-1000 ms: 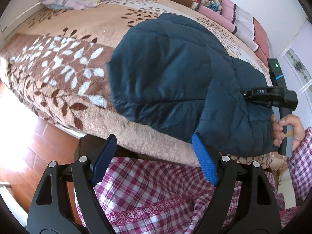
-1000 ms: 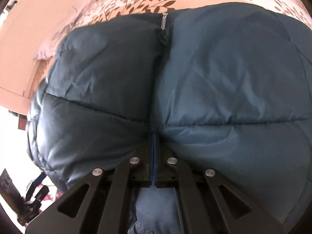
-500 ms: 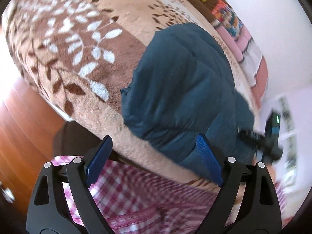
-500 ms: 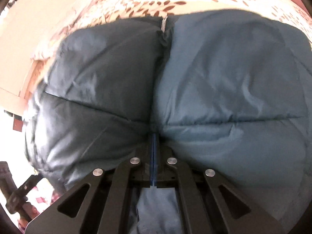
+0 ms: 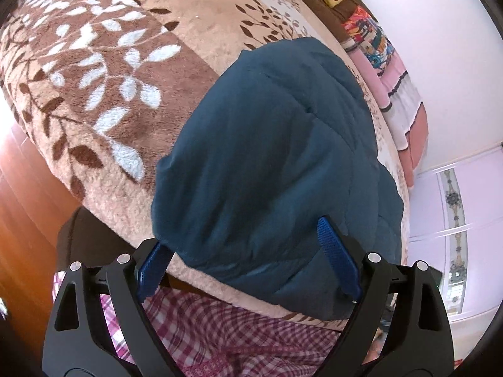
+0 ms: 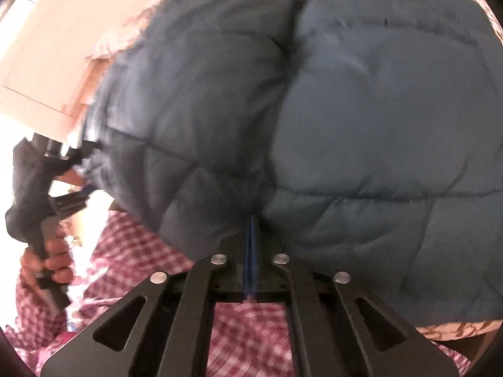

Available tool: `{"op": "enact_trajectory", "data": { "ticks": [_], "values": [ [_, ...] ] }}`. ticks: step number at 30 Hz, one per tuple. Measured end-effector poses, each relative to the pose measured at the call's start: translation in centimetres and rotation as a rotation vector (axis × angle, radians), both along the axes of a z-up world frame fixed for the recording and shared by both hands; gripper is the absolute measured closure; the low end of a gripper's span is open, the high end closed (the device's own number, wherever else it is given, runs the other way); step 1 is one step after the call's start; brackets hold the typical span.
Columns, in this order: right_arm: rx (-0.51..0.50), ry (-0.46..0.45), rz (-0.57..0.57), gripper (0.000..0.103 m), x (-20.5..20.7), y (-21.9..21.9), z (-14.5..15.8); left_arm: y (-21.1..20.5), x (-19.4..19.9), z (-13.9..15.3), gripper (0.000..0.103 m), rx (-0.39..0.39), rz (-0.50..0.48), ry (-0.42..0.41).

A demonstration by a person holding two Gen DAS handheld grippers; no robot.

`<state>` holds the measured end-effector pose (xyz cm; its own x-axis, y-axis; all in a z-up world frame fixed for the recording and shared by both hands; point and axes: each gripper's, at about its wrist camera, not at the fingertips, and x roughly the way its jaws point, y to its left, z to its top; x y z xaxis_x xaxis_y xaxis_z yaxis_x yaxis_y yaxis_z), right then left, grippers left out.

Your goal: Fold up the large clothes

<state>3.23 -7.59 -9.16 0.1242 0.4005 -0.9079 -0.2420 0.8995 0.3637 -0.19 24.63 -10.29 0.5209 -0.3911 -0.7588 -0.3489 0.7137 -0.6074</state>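
While lying on the bed (image 5: 195,44), folded quilted blue jacket (image 5: 270,157) runs lengthwise from near edge toward pillows (image 5: 399,94). Left gripper (image 5: 248,260) jaws wide around near hem; right gripper (image 6: 251,245) jaws pinched on jacket.

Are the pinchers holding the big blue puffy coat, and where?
The right gripper is shut on the blue puffy jacket, pinching its near edge at the middle seam. The left gripper is open, holding nothing.

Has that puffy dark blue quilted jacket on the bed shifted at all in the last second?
Yes. The puffy dark blue quilted jacket has slid toward the near edge of the leaf-patterned bed blanket, now overhanging it.
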Motion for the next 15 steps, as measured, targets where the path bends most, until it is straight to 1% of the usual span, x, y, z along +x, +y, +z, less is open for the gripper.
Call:
{"op": "enact_trajectory", "data": {
  "ticks": [4,9,10,11,13,14,15],
  "values": [
    [-0.054,0.003,0.023,0.103,0.6,1.0,-1.4,0.0,0.5,-0.6,0.013,-0.032,0.013,-0.015],
    [-0.098,-0.017,0.035,0.103,0.7,1.8,-1.7,-0.2,1.1,-1.1,0.014,-0.066,0.019,-0.047],
    [-0.1,-0.018,0.034,0.103,0.6,1.9,-1.7,-0.3,1.2,-1.0,0.024,-0.058,0.018,-0.062],
    [-0.098,-0.017,0.032,0.103,0.6,1.9,-1.7,-0.4,1.2,-0.9,0.033,-0.043,0.019,-0.072],
    [-0.094,-0.018,0.027,0.103,0.7,1.8,-1.8,-0.5,1.2,-0.7,0.06,-0.048,0.012,-0.097],
    [-0.093,-0.02,0.026,0.103,0.4,1.8,-1.8,-0.4,1.1,-0.5,0.066,-0.052,0.012,-0.109],
    [-0.09,-0.02,0.02,0.103,0.3,1.8,-1.8,-0.4,1.1,-0.2,0.074,-0.053,0.012,-0.119]
  ]
}}
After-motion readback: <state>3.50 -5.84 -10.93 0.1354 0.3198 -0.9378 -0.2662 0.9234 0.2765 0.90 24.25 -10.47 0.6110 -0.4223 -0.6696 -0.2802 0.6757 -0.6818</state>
